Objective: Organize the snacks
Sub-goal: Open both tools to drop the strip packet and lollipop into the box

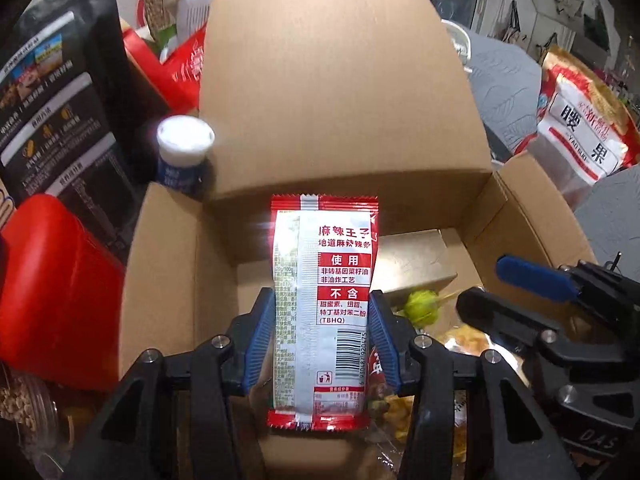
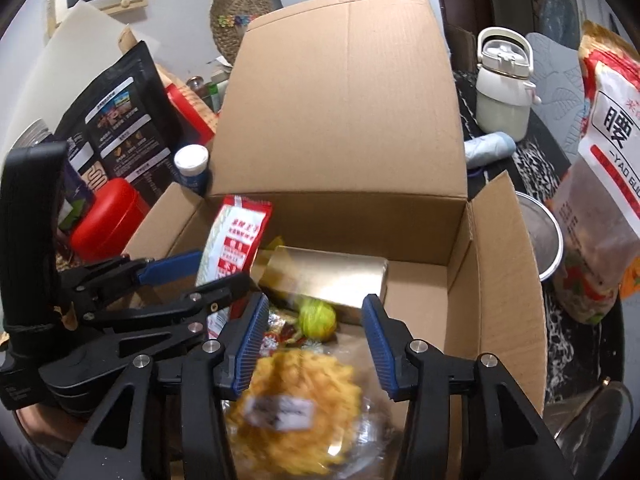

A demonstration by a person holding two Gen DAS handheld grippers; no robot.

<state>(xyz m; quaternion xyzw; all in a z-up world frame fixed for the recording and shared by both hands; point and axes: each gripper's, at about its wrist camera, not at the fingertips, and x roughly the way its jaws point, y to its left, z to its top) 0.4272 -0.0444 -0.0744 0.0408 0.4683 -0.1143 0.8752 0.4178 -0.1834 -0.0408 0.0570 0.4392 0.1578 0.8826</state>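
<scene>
- While the left gripper (image 1: 322, 332) hangs mid-frame over the open brown cardboard box (image 1: 168, 264), its jaws clamp the red-and-silver foil snack packet (image 1: 324, 304), long axis running up-frame.
- Right gripper (image 2: 316, 340), lower centre, has jaws parted and empty above the clear bag of yellow crisps (image 2: 296, 404).

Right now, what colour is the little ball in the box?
Yellow-green ball, clearest in the right wrist view.

Yellow snack bag (image 2: 296, 412) is motion-blurred, label unreadable, bottom cut by frame edge. Gold box (image 1: 416, 264) half hidden behind red packet (image 1: 324, 304). Nut bag (image 2: 600, 184) cropped at right edge.
</scene>
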